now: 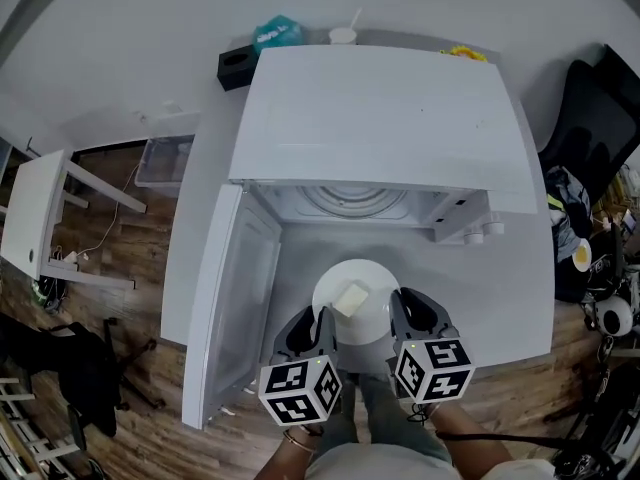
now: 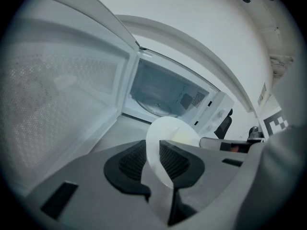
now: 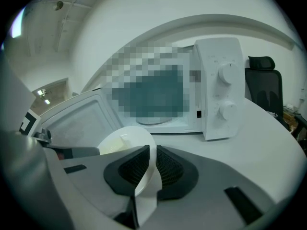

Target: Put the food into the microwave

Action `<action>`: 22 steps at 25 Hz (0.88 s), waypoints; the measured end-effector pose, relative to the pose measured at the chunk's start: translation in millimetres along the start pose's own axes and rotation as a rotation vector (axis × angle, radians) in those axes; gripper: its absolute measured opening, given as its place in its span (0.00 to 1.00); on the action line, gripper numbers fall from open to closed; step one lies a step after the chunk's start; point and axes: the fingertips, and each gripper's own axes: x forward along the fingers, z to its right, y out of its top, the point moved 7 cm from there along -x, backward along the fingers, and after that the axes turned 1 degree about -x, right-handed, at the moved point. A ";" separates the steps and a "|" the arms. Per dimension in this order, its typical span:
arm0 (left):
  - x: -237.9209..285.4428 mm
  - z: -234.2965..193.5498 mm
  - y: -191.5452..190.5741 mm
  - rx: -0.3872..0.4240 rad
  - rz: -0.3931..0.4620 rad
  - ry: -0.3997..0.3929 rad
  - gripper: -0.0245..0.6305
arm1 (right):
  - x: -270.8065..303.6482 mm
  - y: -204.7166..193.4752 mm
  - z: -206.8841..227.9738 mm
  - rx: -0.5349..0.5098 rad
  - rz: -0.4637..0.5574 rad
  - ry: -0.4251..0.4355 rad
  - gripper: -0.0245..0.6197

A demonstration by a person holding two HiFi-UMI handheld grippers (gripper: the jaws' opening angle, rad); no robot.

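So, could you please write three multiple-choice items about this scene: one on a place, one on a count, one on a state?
1. Where is the round white plate with the pale yellow food square, relative to the white microwave oven?
A. inside it
B. in front of its opening
C. on top of it

2. How many round white knobs has the oven's panel?
A. two
B. one
C. four

3. How is the oven door?
A. shut
B. taken off
C. swung open

Answers:
1 B: the left tongs and right tongs, each shut on the rim, hold the plate before the cavity.
2 A: the right gripper view shows two.
3 C: it stands wide open, the cavity exposed.
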 end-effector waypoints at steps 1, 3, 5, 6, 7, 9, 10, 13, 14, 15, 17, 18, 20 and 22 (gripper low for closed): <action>1.8 1.6 3.0 0.001 0.004 0.000 0.17 | 1.2 2.9 1.7 0.004 0.005 0.000 0.13; 7.4 3.7 8.0 -0.003 0.011 -0.001 0.17 | 6.0 8.5 6.1 0.017 0.014 0.002 0.13; 16.4 3.2 12.3 -0.018 0.014 -0.002 0.17 | 13.9 13.5 10.9 0.034 0.022 0.006 0.13; 22.2 1.9 14.5 -0.024 0.016 -0.001 0.17 | 18.9 15.9 13.0 0.040 0.028 0.008 0.13; 28.3 0.4 17.1 -0.027 0.019 0.001 0.17 | 24.1 18.2 14.8 0.043 0.033 0.010 0.13; 40.4 -3.0 23.5 -0.029 0.030 0.005 0.17 | 35.1 22.9 17.8 0.044 0.046 0.016 0.12; 46.1 -4.6 27.4 -0.030 0.037 0.006 0.17 | 40.6 25.2 19.2 0.044 0.053 0.019 0.12; 61.7 -7.9 40.0 -0.034 0.064 0.006 0.17 | 56.2 31.7 23.7 0.052 0.078 0.025 0.12; 66.4 -8.3 43.7 -0.037 0.072 0.006 0.17 | 60.8 33.8 25.5 0.058 0.087 0.025 0.12; 70.8 -8.4 46.9 -0.041 0.080 0.005 0.17 | 65.1 35.9 27.5 0.065 0.097 0.024 0.12; 79.1 -8.0 52.6 -0.048 0.096 0.000 0.17 | 73.0 40.8 31.6 0.076 0.119 0.017 0.12; 83.2 -7.9 55.3 -0.048 0.104 -0.003 0.17 | 76.8 43.6 33.4 0.078 0.130 0.013 0.12; 91.2 -7.7 61.2 -0.041 0.118 -0.011 0.17 | 84.1 49.3 36.8 0.080 0.152 0.007 0.12; 98.4 -7.6 68.1 -0.023 0.132 -0.017 0.17 | 90.7 54.0 39.7 0.086 0.167 0.003 0.12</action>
